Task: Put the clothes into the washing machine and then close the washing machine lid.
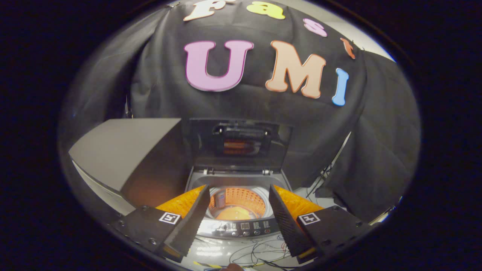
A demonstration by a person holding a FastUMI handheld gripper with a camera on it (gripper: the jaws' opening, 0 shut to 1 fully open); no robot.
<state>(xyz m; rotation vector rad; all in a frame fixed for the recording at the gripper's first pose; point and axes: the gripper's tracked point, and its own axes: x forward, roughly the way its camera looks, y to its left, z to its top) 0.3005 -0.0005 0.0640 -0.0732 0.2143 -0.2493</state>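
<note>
A small top-loading washing machine [241, 178] stands on the floor below me, its lid [241, 145] raised upright at the back. The round drum [238, 205] lies open between my two fingers and glows orange inside; something orange lies at its bottom, and I cannot tell whether it is cloth. A control panel [244, 227] with buttons runs along the machine's near edge. My gripper [239, 188] hovers above the machine, open wide, with nothing between its fingers.
A large grey box [124, 150] stands close to the left of the machine. Black cloth hangs behind and to the right. Loose cables [263, 250] trail over the pale floor in front of the machine. A bit of a hand [231, 267] shows below.
</note>
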